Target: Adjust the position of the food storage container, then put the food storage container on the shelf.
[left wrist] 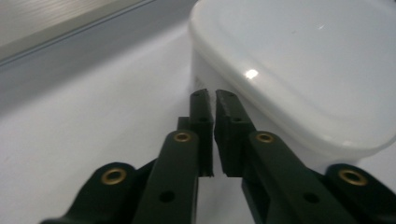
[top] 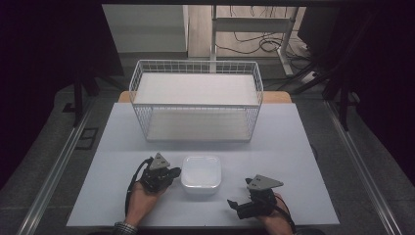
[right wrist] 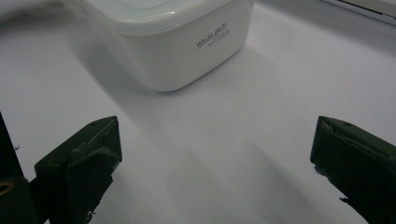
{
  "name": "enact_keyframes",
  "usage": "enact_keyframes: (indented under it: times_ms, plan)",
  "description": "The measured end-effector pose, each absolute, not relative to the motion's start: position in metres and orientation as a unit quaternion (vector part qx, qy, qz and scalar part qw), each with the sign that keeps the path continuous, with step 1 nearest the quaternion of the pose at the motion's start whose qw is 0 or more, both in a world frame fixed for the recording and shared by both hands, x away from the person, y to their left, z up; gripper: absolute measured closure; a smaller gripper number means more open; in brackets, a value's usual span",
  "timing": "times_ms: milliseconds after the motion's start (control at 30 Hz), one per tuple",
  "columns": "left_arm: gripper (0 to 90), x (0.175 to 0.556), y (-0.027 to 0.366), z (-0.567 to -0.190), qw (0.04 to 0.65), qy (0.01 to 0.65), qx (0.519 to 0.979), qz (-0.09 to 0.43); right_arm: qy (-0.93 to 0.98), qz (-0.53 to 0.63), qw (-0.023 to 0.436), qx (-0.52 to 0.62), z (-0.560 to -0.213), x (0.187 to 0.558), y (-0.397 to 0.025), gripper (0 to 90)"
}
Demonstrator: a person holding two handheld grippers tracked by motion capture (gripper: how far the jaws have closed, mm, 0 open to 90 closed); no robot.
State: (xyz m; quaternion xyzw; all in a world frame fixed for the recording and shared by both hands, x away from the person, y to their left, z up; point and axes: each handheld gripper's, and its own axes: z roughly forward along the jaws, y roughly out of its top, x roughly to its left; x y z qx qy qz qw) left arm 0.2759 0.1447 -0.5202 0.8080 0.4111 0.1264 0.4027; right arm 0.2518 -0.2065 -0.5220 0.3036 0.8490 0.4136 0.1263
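A white square container [top: 200, 174] with its lid on stands on the table near the front, between my two grippers. My left gripper [top: 176, 172] sits at the container's left side, held by a hand. In the left gripper view the left gripper [left wrist: 210, 95] is shut with only a thin slit between the pads and nothing in it, its tips right at the container [left wrist: 299, 70] wall under the lid rim. My right gripper [top: 233, 202] lies to the container's front right, apart from it. In the right gripper view the right gripper [right wrist: 217, 154] is wide open, facing the container [right wrist: 173, 42].
A white wire basket [top: 195, 98] with a shelf inside stands at the back of the light table [top: 293, 147]. Bare tabletop lies between basket and container. A desk frame and cables [top: 264, 44] are on the floor beyond the table.
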Motion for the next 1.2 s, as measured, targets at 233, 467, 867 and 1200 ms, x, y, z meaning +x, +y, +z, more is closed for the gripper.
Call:
enact_keyframes:
  times_ms: [233, 467, 867, 1200]
  plan:
    - [44.1, 0.267, 0.16, -0.526, 0.416, 0.428, 0.794, 0.117, 0.844, 0.421, 0.124, 0.309, -0.52, 0.253, -0.211, 1.8]
    - [22.3, 0.26, 0.166, -0.527, 0.429, 0.415, 0.796, 0.101, 0.836, 0.429, 0.112, 0.324, -0.52, 0.255, -0.212, 0.1]
    - [12.8, 0.259, 0.171, -0.516, 0.446, 0.417, 0.786, 0.097, 0.83, 0.446, 0.085, 0.326, -0.507, 0.27, -0.201, 2.0]
    - [9.7, 0.263, 0.166, -0.505, 0.46, 0.408, 0.785, 0.069, 0.834, 0.444, 0.067, 0.321, -0.494, 0.284, -0.181, 0.0]
